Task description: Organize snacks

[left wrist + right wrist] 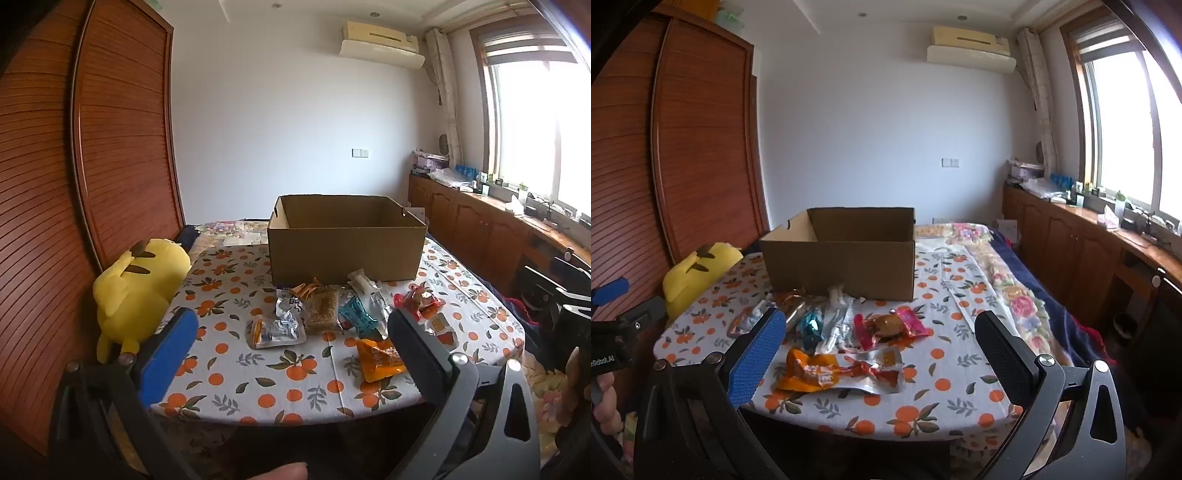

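Snacks: a loose heap of packets (332, 314) is spread on the table, just in front of the cardboard box.
Plush toy: a yellow plush (136, 288) is seen at the table's left edge, beside the slatted wooden doors (110, 147).
Left gripper: the left gripper (291, 332) is held wide open above the near table edge — nothing is gripped.
Orange packet: an orange packet (378, 360) lies nearest, at the heap's front.
Cardboard box: an open brown box (345, 240) stands upright behind the heap, touching its far packets.
Table: an orange-print cloth (258, 387) covers it.
Right gripper: the right gripper (881, 338) is likewise spread wide — nothing is held — over the heap's near side.
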The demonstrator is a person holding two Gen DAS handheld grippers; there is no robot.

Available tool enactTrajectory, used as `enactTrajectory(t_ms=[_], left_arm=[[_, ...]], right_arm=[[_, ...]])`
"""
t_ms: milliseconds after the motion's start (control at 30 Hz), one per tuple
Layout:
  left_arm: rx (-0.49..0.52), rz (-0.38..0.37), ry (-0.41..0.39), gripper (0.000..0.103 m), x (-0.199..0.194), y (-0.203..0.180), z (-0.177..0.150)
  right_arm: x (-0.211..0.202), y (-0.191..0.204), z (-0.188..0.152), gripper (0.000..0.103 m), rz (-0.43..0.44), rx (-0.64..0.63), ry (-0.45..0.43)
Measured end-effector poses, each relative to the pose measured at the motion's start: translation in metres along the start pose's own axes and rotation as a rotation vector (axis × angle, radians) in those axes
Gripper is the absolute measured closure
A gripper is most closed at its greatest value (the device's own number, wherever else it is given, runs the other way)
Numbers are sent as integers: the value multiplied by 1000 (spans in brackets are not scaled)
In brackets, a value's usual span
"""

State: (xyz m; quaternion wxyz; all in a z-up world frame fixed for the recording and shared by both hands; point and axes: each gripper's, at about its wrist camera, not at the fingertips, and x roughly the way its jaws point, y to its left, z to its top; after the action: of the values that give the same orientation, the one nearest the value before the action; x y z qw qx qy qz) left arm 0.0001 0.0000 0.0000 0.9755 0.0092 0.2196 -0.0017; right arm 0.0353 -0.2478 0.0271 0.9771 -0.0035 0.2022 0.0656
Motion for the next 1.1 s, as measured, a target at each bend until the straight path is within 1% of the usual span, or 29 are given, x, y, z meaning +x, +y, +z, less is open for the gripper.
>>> enactTrajectory(t_ms=[267,1100], left_arm=[[3,6,-4,0,-1,-2,0],[8,5,-4,0,-2,1,-4]], right_arm=[[1,-1,-1,0,-5,4,11],[-1,-2,-4,0,-10,6,7]])
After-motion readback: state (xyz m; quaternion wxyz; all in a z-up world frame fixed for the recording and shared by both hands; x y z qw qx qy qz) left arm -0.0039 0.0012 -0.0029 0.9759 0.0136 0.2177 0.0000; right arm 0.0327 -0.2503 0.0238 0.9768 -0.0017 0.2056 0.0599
